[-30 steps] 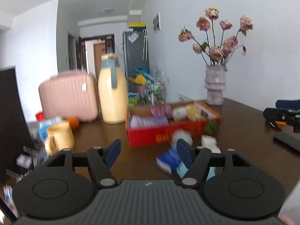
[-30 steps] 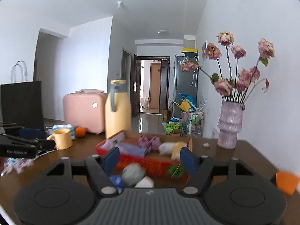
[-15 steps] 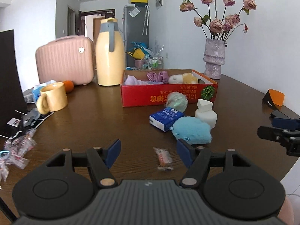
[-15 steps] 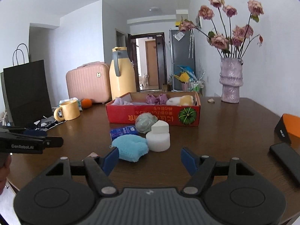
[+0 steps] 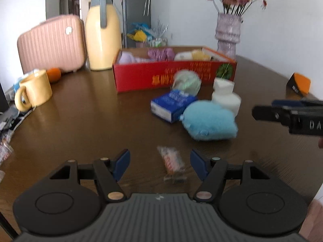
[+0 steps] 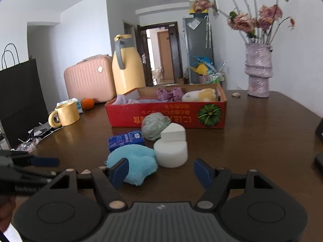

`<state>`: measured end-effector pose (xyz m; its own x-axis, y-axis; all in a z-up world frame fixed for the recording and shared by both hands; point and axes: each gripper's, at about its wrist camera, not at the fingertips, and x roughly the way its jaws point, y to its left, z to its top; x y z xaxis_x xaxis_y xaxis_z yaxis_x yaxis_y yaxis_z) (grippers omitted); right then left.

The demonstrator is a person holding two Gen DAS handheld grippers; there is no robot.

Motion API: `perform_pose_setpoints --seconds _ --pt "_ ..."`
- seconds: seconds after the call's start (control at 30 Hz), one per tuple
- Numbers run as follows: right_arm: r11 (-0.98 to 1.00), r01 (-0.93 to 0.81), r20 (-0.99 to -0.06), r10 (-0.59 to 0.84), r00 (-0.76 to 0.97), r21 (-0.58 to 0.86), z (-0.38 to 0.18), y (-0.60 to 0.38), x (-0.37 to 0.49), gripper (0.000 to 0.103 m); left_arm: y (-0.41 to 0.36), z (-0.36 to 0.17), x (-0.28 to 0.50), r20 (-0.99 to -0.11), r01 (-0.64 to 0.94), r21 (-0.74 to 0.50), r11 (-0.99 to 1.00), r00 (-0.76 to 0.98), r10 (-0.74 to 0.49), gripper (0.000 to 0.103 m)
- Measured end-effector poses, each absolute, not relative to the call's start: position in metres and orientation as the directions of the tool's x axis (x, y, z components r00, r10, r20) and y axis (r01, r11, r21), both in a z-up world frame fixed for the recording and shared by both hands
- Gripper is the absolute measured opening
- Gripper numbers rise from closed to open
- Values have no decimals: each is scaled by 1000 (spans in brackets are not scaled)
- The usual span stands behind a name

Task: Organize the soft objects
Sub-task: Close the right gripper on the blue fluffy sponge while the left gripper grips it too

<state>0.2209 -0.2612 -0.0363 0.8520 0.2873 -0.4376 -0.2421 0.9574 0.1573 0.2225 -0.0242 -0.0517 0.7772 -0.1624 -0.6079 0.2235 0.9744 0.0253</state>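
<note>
A fluffy blue pad (image 6: 133, 162) (image 5: 210, 121) lies on the brown table, beside a round white sponge (image 6: 171, 153) (image 5: 227, 100) with a white wedge sponge (image 6: 173, 134) on top. A grey-green puff (image 6: 154, 126) (image 5: 186, 80) and a blue packet (image 6: 126, 140) (image 5: 171, 103) lie behind them. The red box (image 6: 167, 117) (image 5: 141, 76) holds purple, white and yellow soft things. My right gripper (image 6: 161, 171) is open just in front of the blue pad and white sponge. My left gripper (image 5: 159, 164) is open above a small wrapped snack (image 5: 171, 161).
A yellow mug (image 6: 64, 114), an orange (image 6: 88, 103), a pink case (image 6: 89, 80) and a yellow jug (image 6: 126, 66) stand at the left and back. A vase of flowers (image 6: 258, 70) is at back right. A black bag (image 6: 18, 98) and wrappers sit left.
Both grippers have dropped toward the table and tilted down. The soft things and the snack now appear larger and nearer the fingers. Both stay open.
</note>
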Motion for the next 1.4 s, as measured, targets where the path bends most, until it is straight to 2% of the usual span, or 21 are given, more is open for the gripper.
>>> perform_pose_setpoints --seconds 0.17,0.27,0.5,0.57,0.6,0.83,0.93,1.0,1.03,1.13,1.2,1.3,1.4 --pt "931 -288 -460 362 811 226 -49 -246 248 71 -18 -61 229 -622 220 8 975 765 -168 58" --pt "926 -261 -473 365 802 271 -55 -242 262 71 -12 -62 238 -623 169 24 985 773 -118 54" --pt "909 -292 -511 409 756 297 -68 -221 274 77 0 -56 249 -610 127 -11 992 785 -107 55" --pt "906 -276 -525 413 744 320 -72 -218 278 64 -2 -55 250 -613 126 -12 992 783 -107 55" --pt "901 -276 -520 422 743 336 -73 -218 279 53 -2 -54 250 -611 126 -9 992 784 -105 55" --pt "891 -302 -515 445 733 340 -71 -222 269 31 -6 -42 237 -591 135 -40 990 795 -133 58" --pt "862 -402 -503 507 700 309 -64 -225 245 33 -7 -39 231 -584 147 -50 988 798 -148 58" --pt "837 -481 -529 540 655 260 -62 -225 226 34 -10 -35 228 -576 162 -61 985 800 -167 58" --pt "839 -489 -538 534 652 239 -61 -227 219 39 -11 -34 228 -574 174 -77 982 797 -186 58" --pt "910 -352 -548 413 727 219 -61 -247 206 45 -19 -32 232 -577 227 -163 960 767 -279 58" --pt "930 -266 -530 363 766 252 -60 -261 204 45 -26 -35 236 -587 247 -199 948 745 -317 58" --pt "898 -248 -471 407 782 364 -57 -275 204 46 -34 -40 246 -607 266 -279 923 696 -384 56" --pt "881 -233 -453 419 787 411 -58 -275 211 48 -37 -48 251 -621 256 -332 908 665 -415 51"
